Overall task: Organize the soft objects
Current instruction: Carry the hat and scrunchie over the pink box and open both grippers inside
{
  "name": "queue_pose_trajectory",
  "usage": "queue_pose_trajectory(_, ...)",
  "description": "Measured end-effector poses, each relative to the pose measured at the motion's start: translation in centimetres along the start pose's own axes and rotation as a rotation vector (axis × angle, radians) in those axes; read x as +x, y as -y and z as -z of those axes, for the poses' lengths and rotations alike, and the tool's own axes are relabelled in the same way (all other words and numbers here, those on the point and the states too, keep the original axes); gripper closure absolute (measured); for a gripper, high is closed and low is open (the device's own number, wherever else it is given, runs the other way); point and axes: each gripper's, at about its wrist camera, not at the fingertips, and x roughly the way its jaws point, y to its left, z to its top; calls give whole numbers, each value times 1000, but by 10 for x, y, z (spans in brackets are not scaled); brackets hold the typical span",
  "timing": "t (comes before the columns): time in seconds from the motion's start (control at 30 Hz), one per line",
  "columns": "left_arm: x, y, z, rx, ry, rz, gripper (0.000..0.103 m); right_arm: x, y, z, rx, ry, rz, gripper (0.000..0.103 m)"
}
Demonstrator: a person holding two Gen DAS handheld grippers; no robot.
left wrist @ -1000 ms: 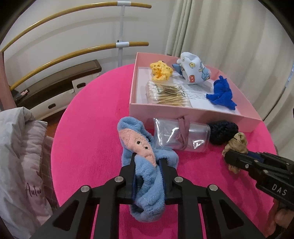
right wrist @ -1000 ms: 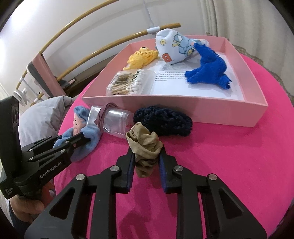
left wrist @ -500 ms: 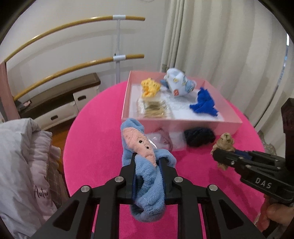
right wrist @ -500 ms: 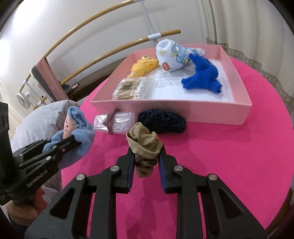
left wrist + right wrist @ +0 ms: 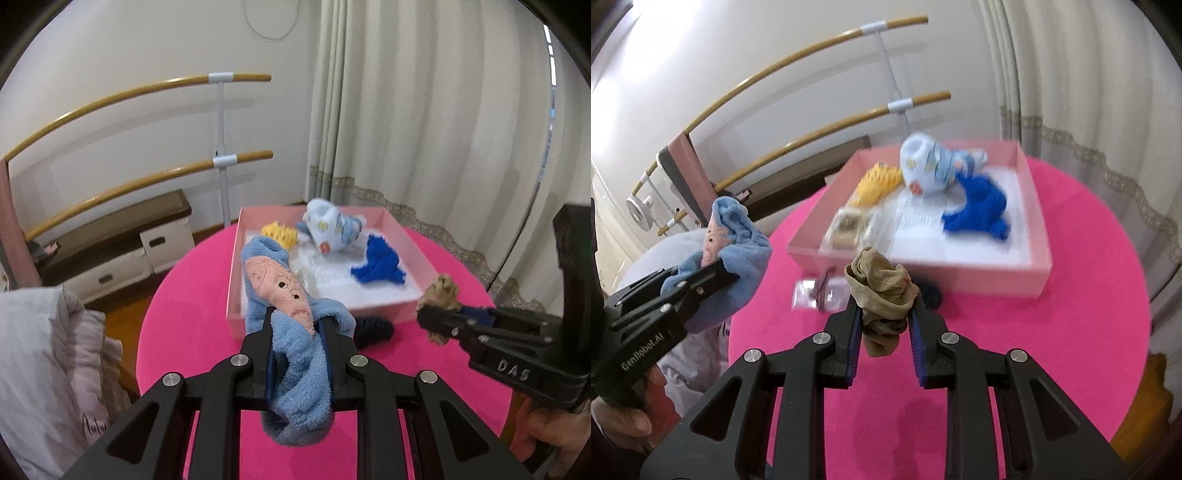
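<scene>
My left gripper (image 5: 295,325) is shut on a light blue fleece sock with a pink face (image 5: 284,295), held high above the round pink table (image 5: 192,295); the sock also shows in the right wrist view (image 5: 738,236). My right gripper (image 5: 882,306) is shut on a tan stocking bundle (image 5: 882,288), also lifted; the bundle shows in the left wrist view (image 5: 439,295). Beyond both stands the pink box (image 5: 1034,229) holding a yellow knit piece (image 5: 875,181), a white printed sock (image 5: 927,166) and a royal blue cloth (image 5: 982,206).
A dark navy knit piece (image 5: 373,328) and a clear plastic pouch (image 5: 816,295) lie on the table before the box. A cotton swab pack (image 5: 849,225) sits in the box. Grey bedding (image 5: 44,362) is at left; curtains (image 5: 424,110) hang behind.
Both grippers have risen well above the table with their cloths still held. The box and table look smaller and farther below.
</scene>
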Motion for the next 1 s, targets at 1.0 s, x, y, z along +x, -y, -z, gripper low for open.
queue_pose_trajectory(1.0, 129, -8, -129, -57, -113, 51, 86, 93, 44, -121, -15, -100, 45, 81)
